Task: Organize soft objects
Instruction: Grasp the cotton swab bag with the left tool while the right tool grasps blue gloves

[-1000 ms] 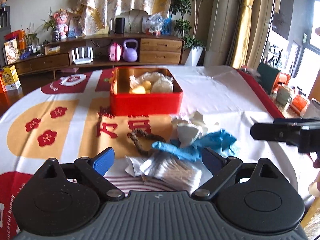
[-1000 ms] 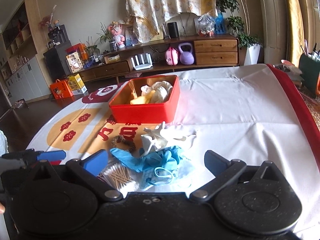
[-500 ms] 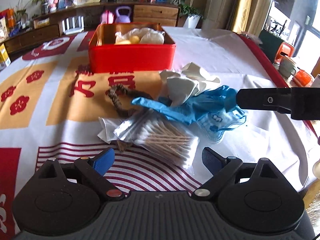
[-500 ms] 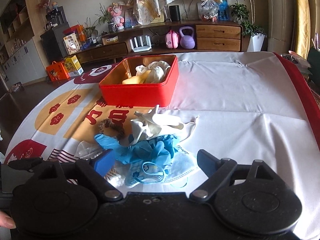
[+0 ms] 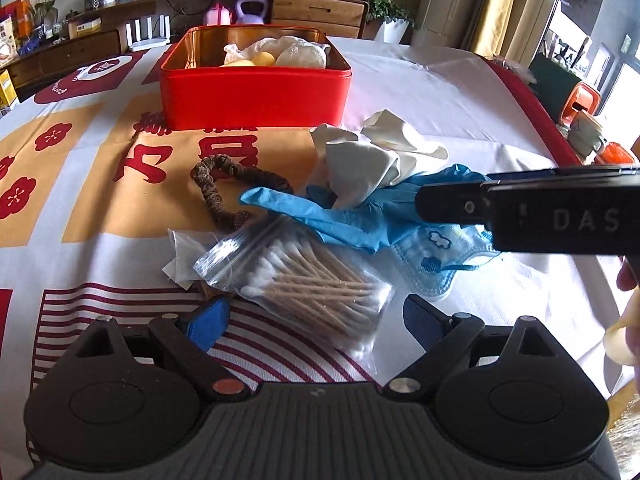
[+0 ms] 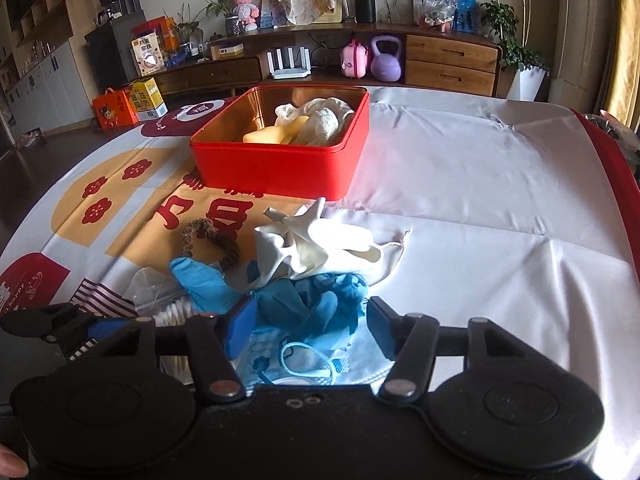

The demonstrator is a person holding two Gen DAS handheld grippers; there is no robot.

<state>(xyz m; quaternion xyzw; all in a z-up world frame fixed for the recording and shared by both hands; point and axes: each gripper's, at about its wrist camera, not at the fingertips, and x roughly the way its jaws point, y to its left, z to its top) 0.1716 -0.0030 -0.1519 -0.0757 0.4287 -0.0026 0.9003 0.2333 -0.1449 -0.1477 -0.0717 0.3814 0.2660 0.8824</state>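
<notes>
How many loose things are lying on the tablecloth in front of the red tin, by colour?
Blue: 2, the blue glove and the blue face mask.
White: 1, the white glove.
Brown: 1, the brown scrunchie.
Clear: 1, the bag of cotton swabs.
Total: 5.

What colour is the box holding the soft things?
The box is bright red outside, gold inside; clearest in the left wrist view.

crumpled blue glove (image 5: 352, 216) and white glove (image 5: 372, 160) lie heaped before the red tin (image 5: 256, 92) holding white cloths (image 5: 288, 50).
</notes>
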